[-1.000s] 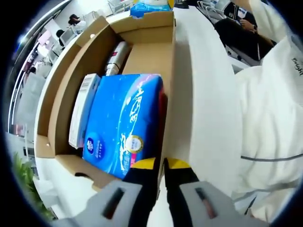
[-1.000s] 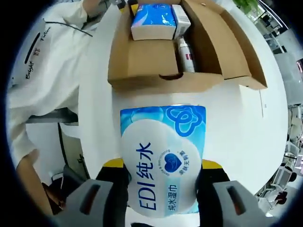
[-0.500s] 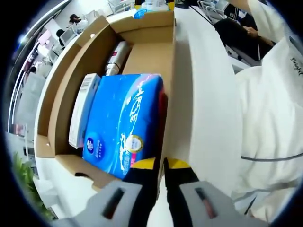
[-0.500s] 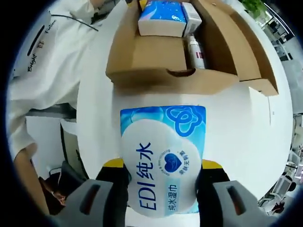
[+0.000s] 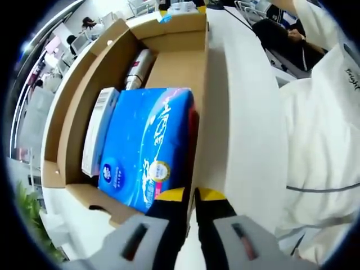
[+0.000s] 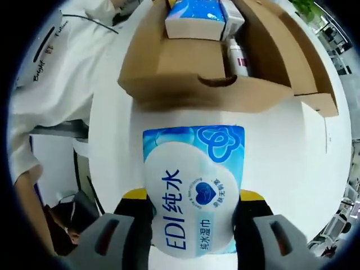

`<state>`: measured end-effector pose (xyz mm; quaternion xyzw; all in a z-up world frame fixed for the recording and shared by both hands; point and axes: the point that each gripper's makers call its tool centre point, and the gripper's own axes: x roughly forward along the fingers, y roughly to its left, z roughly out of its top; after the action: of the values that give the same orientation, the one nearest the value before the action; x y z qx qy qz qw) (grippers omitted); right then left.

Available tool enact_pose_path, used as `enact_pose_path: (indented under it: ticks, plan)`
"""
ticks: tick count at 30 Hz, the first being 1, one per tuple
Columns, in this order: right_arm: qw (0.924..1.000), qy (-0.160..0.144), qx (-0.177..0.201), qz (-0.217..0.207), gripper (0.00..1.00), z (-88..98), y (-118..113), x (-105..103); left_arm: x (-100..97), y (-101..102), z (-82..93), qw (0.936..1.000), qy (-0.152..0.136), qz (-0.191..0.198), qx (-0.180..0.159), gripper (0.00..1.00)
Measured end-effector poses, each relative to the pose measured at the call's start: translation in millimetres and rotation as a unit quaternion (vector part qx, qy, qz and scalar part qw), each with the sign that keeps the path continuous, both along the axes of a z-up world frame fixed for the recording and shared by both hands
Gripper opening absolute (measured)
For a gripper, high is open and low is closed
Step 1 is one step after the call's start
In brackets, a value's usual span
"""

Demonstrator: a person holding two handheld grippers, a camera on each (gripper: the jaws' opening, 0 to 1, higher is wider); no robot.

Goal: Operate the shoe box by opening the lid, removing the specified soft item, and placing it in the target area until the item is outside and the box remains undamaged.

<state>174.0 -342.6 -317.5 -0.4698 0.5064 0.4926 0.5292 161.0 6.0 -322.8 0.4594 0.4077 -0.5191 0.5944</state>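
The blue and white wet-wipes pack is outside the shoe box, clamped between the jaws of the right gripper and held over the white table just in front of the box's near end wall. The box lies open, its lid folded out to one side. Inside, in the left gripper view, a blue tissue pack lies beside a white carton, with a bottle further along. The left gripper has its jaws nearly closed at the box's edge, seemingly pinching the cardboard wall, though the contact is hard to make out. A person's white sleeve is close alongside.
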Motion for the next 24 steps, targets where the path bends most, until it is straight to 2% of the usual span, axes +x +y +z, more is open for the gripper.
enact_pose_path:
  ticks: [11,15,19,22,24]
  plan:
    - [1.0000,-0.006,0.006,0.002,0.58,-10.4,-8.9,2.6,0.2,0.0,0.1,1.0000,-0.001,0.000,0.001,0.06]
    - [0.9995,-0.014,0.010,0.027,0.59,-10.6,-7.2,4.0,-0.3,-0.2,0.2,1.0000,-0.002,0.000,0.001,0.06]
    - [0.9998,-0.013,0.007,0.015,0.60,-12.4,-8.2,5.5,-0.3,-0.2,0.4,1.0000,-0.003,-0.001,-0.002,0.06]
    - [0.9992,-0.037,0.010,-0.013,0.60,-5.7,-10.3,9.8,-0.2,-0.2,0.4,1.0000,-0.002,-0.001,-0.002,0.06]
    - [0.9978,-0.063,0.018,-0.001,0.58,1.3,-9.4,13.6,-0.3,-0.2,0.3,1.0000,-0.001,-0.002,0.000,0.06]
